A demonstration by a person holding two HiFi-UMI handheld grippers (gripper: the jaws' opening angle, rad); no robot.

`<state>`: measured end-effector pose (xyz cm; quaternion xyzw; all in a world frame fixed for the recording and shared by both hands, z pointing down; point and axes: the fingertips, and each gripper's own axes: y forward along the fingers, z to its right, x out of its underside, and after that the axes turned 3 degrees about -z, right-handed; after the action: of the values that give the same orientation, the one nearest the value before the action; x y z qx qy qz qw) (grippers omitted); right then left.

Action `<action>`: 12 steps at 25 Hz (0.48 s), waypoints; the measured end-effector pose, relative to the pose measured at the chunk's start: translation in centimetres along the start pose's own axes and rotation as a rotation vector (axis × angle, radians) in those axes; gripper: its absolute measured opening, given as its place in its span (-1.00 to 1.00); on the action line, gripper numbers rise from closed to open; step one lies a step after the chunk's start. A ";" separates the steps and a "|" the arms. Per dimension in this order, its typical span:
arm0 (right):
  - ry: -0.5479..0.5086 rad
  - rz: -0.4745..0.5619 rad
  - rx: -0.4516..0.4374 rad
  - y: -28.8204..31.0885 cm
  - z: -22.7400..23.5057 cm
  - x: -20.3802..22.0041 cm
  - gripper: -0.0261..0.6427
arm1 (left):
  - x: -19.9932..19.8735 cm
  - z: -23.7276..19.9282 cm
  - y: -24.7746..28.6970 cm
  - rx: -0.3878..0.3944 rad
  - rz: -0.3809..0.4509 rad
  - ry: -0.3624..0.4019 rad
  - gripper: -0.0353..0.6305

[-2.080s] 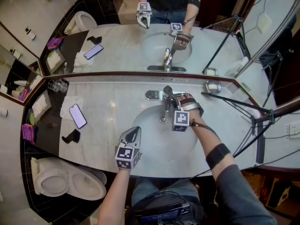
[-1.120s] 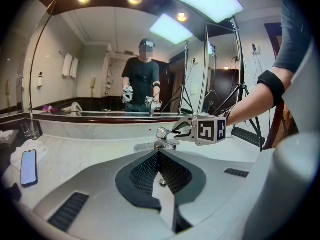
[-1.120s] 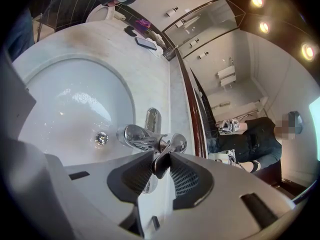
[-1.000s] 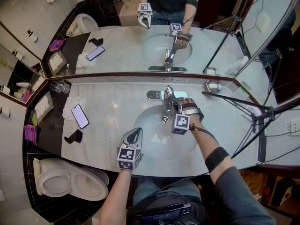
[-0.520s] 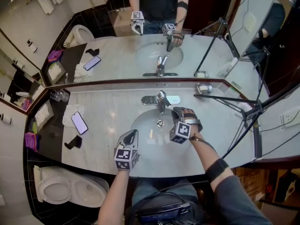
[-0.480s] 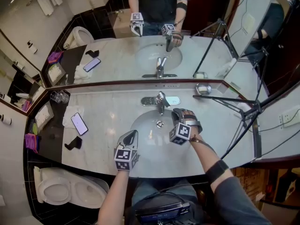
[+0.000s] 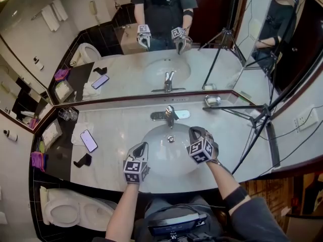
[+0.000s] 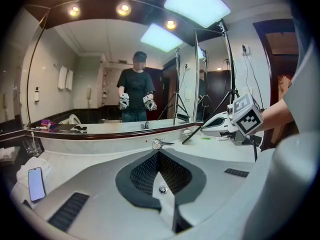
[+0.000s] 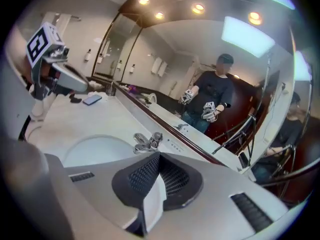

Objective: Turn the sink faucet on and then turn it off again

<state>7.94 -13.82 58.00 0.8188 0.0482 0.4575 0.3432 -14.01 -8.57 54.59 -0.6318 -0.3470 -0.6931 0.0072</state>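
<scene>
Our left gripper [image 7: 142, 148] hangs shut and empty over the near rim of the white oval basin [image 7: 169, 159]. Ahead, between both grippers, stands the chrome single-lever faucet [image 7: 169, 116]. We see no water running, so we judge it off. Our right gripper [image 7: 195, 132] sits clear of it, its jaws just closed on nothing. We should draw back without brushing the lever. Open pale marble counter [image 7: 118, 127] lies leftward, while a black tripod [image 7: 271, 144] crowds our right.

Bathroom, marble vanity counter [image 7: 116, 130] with sink basin [image 7: 161, 160] and faucet [image 7: 169, 116], wide wall mirror [image 7: 126, 74], toilet [image 7: 65, 213] beside it.
</scene>
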 end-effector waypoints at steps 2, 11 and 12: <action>0.121 0.020 -0.016 -1.3 0.5 0.4 -0.87 | 0.0 0.2 -0.3 0.003 0.001 -0.008 -0.87; 0.362 0.054 -0.033 -5.7 1.0 3.4 -0.87 | 0.1 0.4 -0.5 0.025 0.006 -0.022 -0.87; 0.386 0.055 -0.031 -6.0 1.0 3.9 -0.87 | 0.0 0.4 -0.6 0.026 0.008 -0.023 -0.87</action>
<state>12.43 -8.28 56.83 0.7116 0.0836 0.6159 0.3277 -13.92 -7.91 54.33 -0.6409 -0.3537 -0.6812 0.0143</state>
